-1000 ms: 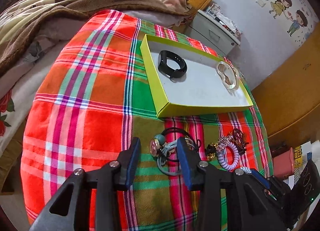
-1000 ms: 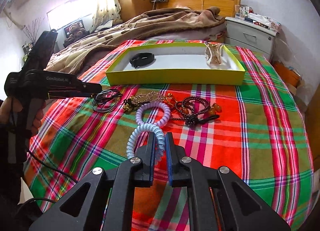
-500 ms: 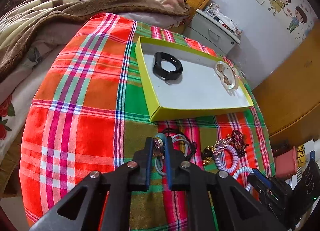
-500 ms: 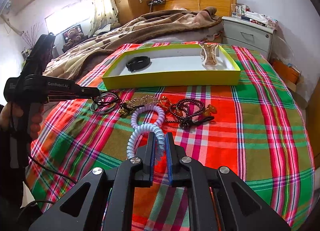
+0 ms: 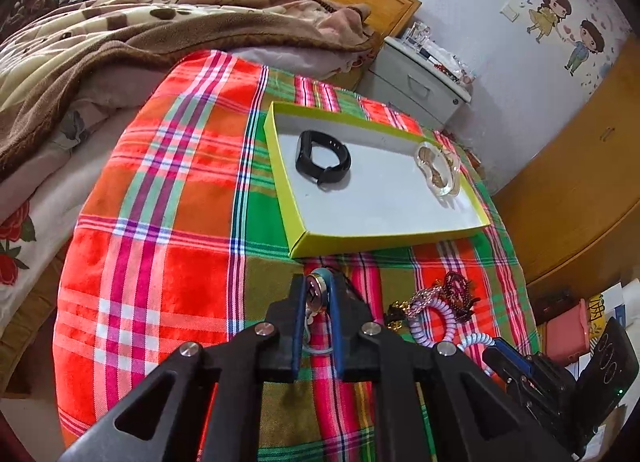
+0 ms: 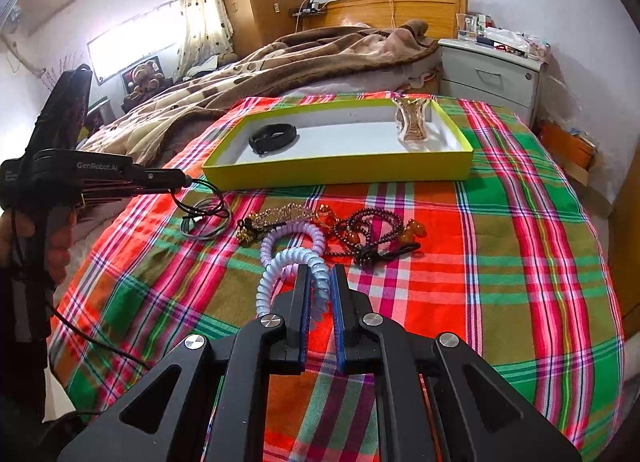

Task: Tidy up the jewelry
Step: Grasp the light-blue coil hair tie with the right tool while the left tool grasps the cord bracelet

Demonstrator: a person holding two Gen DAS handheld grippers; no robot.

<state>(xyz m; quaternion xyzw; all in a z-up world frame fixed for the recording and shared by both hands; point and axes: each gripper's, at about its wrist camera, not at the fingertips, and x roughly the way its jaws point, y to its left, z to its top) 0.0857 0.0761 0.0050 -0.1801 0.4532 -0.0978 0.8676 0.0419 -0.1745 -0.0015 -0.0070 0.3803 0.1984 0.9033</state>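
Since a second ago, the left gripper [image 5: 317, 290] has closed on the round charm [image 5: 316, 289] of the hair ties [image 6: 206, 218] and is lifting it, just before the yellow box [image 5: 384, 240]. The right gripper [image 6: 319, 286] is still pinching the blue coil bracelet [image 6: 286, 266]. The left tool is showing "GenRobot.AI".

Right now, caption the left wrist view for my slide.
Left gripper shut on a round-charmed hair tie, short of the yellow box holding a black band.
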